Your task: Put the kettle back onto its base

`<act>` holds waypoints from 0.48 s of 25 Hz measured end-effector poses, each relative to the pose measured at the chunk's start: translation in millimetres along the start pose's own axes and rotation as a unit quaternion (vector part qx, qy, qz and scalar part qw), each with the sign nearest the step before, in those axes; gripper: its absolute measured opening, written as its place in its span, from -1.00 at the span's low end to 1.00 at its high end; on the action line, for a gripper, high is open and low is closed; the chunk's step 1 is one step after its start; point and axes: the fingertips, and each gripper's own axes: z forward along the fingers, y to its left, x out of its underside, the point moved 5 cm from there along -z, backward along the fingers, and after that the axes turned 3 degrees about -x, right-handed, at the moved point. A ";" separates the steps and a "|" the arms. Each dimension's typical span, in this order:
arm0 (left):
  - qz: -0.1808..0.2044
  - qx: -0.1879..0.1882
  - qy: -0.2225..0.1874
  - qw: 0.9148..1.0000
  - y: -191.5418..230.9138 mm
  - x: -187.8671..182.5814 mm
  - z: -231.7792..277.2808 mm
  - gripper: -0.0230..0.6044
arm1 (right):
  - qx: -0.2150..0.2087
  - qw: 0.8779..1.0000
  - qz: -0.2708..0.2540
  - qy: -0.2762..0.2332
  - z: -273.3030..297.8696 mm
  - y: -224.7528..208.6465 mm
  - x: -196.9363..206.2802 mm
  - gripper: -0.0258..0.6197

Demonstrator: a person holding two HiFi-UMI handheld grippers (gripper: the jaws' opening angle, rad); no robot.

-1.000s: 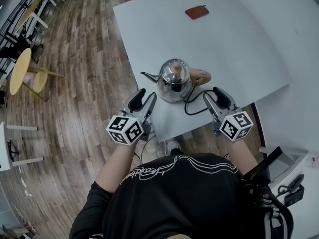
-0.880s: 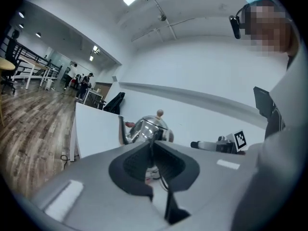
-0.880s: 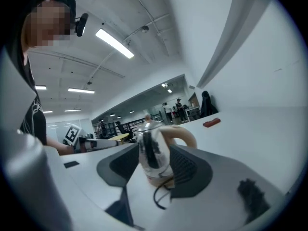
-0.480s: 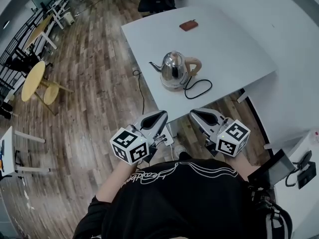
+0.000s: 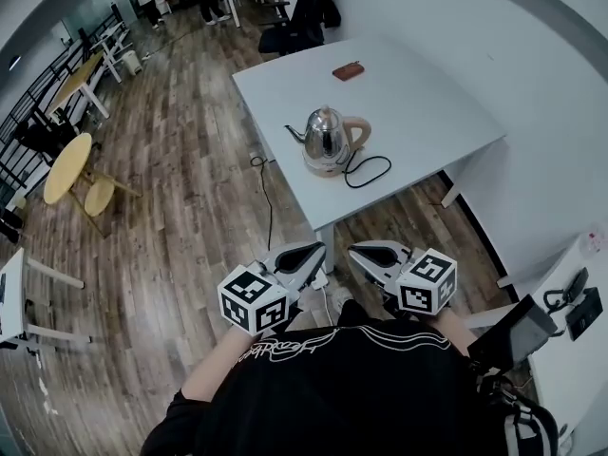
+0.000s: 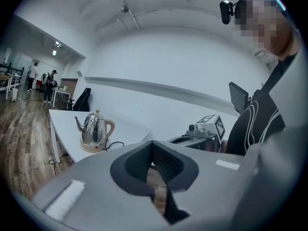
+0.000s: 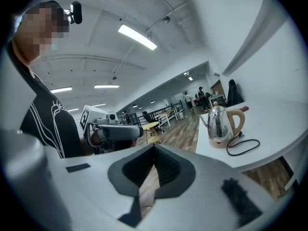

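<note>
A shiny steel kettle (image 5: 326,135) with a beige handle stands on its round base (image 5: 325,165) on the white table (image 5: 408,103), with a black cord (image 5: 367,171) looping beside it. It also shows in the left gripper view as the kettle (image 6: 94,130) and in the right gripper view as the kettle (image 7: 221,122). Both grippers are held close to the person's chest, well away from the table. My left gripper (image 5: 313,252) is shut with nothing in it. My right gripper (image 5: 359,252) is shut and empty too.
A small brown pouch (image 5: 348,69) lies at the table's far side. A white wall runs along the right. On the left are wooden floor, a round yellow table (image 5: 65,168) and other desks. A black chair (image 5: 302,14) stands behind the table. People stand far off.
Both grippers have drawn back from beside the kettle to the person's chest, and their jaws have shut. The person has stepped away from the table. The kettle stays on its base.
</note>
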 end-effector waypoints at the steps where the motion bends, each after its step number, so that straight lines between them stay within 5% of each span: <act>1: 0.000 0.000 0.001 1.000 -2.4 0.6 -1.1 -0.91 | 0.000 1.000 0.003 -0.002 -1.2 1.8 0.3 -0.90; 12: 0.000 0.007 0.006 1.000 -13.5 0.7 -10.0 -0.91 | -0.005 1.000 0.024 -0.010 -2.0 7.5 0.9 -0.91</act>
